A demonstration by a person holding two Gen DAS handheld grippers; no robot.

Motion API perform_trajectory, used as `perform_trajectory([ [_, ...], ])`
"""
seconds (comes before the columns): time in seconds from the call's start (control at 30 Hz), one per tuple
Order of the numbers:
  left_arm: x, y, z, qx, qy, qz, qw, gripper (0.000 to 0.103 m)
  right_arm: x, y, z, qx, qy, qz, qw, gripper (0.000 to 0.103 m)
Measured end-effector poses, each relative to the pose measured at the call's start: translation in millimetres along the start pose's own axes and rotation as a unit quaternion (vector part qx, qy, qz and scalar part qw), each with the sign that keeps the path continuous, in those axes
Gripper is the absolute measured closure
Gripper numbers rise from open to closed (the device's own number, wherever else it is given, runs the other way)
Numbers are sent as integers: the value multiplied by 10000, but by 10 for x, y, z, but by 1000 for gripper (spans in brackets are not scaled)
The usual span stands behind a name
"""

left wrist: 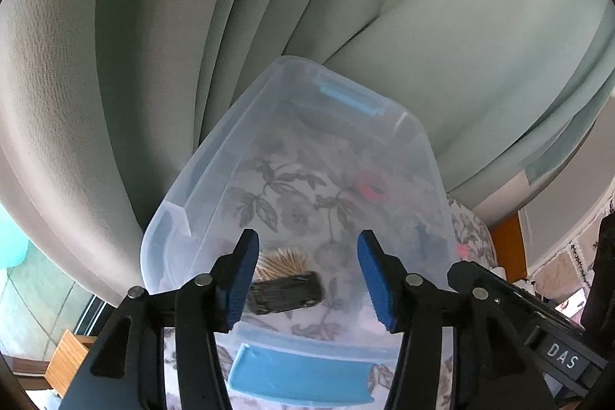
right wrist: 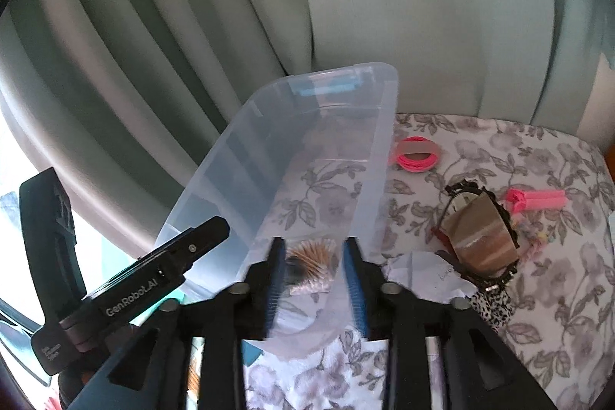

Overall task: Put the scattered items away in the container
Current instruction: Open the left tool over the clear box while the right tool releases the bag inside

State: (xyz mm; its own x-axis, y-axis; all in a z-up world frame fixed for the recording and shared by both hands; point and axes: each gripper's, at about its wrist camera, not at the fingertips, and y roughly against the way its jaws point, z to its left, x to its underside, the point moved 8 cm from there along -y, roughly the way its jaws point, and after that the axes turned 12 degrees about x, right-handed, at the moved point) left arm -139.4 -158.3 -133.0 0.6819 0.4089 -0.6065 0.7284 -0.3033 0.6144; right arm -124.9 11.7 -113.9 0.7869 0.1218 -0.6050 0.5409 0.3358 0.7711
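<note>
A clear plastic bin (left wrist: 207,160) with blue latches stands on a floral cloth. Inside it lie a bundle of toothpicks (left wrist: 282,258) and a black oblong item (left wrist: 288,292). My left gripper (left wrist: 311,275) hangs open over the bin's near end, with the black item below the gap and neither blue pad touching it. In the right wrist view the bin (right wrist: 384,141) is at centre. My right gripper (right wrist: 315,281) is open above the toothpicks (right wrist: 311,262), and nothing is pressed between its pads.
On the floral cloth (right wrist: 546,333) right of the bin lie pink hair ties (right wrist: 417,154), a pink clip (right wrist: 538,200), a brown tape roll (right wrist: 480,237), crumpled paper (right wrist: 430,273) and a spotted item (right wrist: 494,306). Pale curtains (right wrist: 346,6) hang close behind.
</note>
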Motion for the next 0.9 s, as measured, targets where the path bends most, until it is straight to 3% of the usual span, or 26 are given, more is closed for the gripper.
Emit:
perform_trajectory([
  [0.1, 32, 20, -32, -51, 33, 35, 10000, 40, 31, 61, -41, -24, -44, -21, 10000, 62],
  [0.33, 125, 69, -236, -28, 3, 121, 9999, 40, 73, 319, -254, -50, -268, -221, 9994, 59],
  [0.57, 165, 168, -729, 97, -436, 65, 9990, 40, 210, 591, -790, 127, -809, -453, 9956, 57],
  [0.9, 472, 55, -1491, 445, -1142, 346, 9919, 40, 443, 953, -1573, 461, -1524, -769, 9843, 51],
])
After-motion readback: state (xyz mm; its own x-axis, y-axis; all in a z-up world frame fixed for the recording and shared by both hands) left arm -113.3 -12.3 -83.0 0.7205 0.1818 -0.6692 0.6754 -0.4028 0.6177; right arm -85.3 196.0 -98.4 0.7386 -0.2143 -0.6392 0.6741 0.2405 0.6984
